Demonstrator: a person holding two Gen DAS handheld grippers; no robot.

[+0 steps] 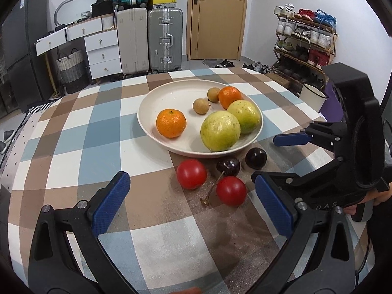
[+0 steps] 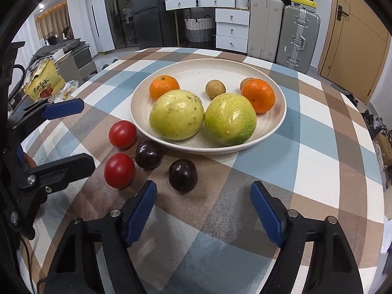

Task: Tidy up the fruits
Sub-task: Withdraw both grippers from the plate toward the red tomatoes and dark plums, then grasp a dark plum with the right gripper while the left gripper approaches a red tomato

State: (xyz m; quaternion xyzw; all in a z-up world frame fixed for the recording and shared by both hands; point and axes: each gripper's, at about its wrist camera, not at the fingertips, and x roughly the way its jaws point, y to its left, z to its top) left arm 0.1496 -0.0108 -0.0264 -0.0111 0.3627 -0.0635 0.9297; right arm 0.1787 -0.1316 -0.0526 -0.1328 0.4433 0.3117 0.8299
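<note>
A cream plate (image 1: 171, 93) (image 2: 196, 73) on the checked tablecloth holds two oranges (image 1: 171, 123), two yellow-green fruits (image 1: 220, 131) (image 2: 177, 114) and two small brown fruits (image 1: 201, 106). In front of the plate lie two red tomatoes (image 1: 191, 174) (image 1: 231, 191) (image 2: 122, 134) (image 2: 119, 170) and two dark cherries (image 1: 228, 166) (image 1: 255, 158) (image 2: 148, 154) (image 2: 182, 175). My left gripper (image 1: 193, 208) (image 2: 63, 132) is open and empty, just short of the tomatoes. My right gripper (image 2: 203, 213) (image 1: 264, 161) is open and empty, just behind the nearer cherry.
The checked tablecloth (image 1: 98, 127) covers a round table. A yellow snack bag (image 2: 41, 83) lies at its left edge in the right wrist view. Suitcases (image 1: 164, 39), white drawers (image 1: 103, 54) and a shoe rack (image 1: 303, 39) stand beyond the table.
</note>
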